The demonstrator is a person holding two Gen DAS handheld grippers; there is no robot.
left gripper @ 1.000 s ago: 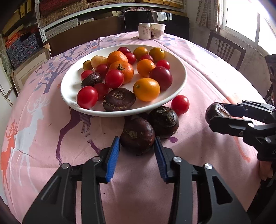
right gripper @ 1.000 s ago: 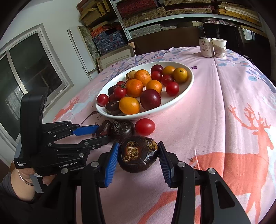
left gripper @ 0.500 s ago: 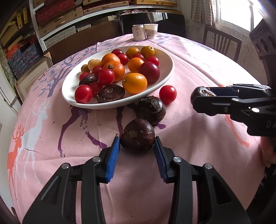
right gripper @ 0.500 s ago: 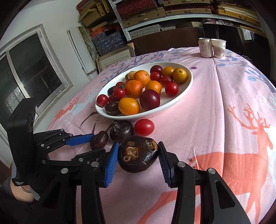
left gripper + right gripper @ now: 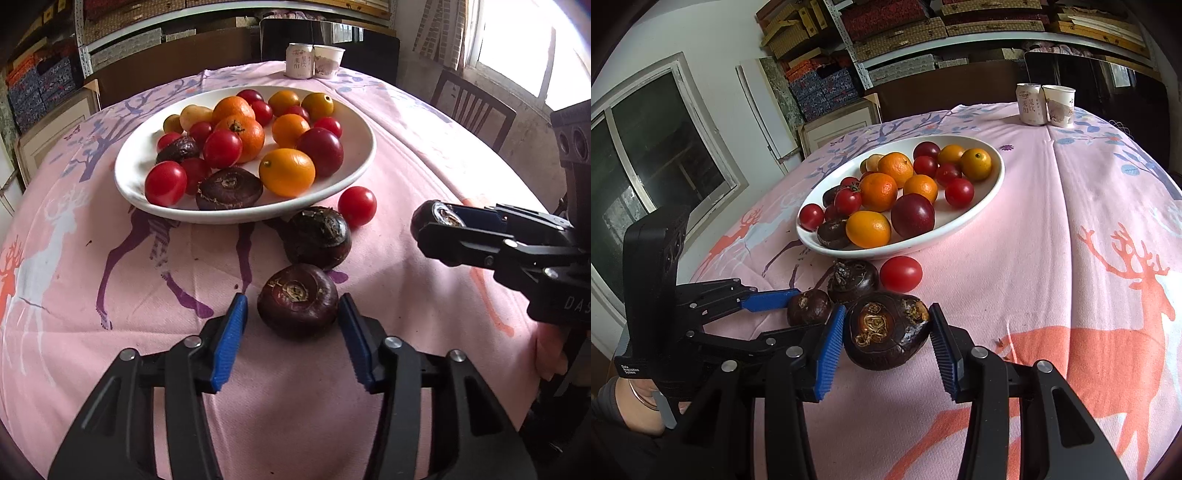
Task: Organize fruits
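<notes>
Beside the plate (image 5: 354, 122), left claw (image 5: 291, 325) just released one water chestnut (image 5: 297, 300); right claw (image 5: 886, 332) grips another (image 5: 884, 330).

The right gripper (image 5: 886, 338) clamped a big dark water chestnut (image 5: 884, 330) between its blue pads, just above the pink tablecloth (image 5: 1052, 240). To its left the left gripper (image 5: 798, 314) had just spread its jaws, a smaller chestnut (image 5: 808, 306) between them on the cloth. Behind sat another chestnut (image 5: 854, 277) beside a loose tomato (image 5: 900, 274), both close under the white plate (image 5: 982, 199) of fruit.
</notes>
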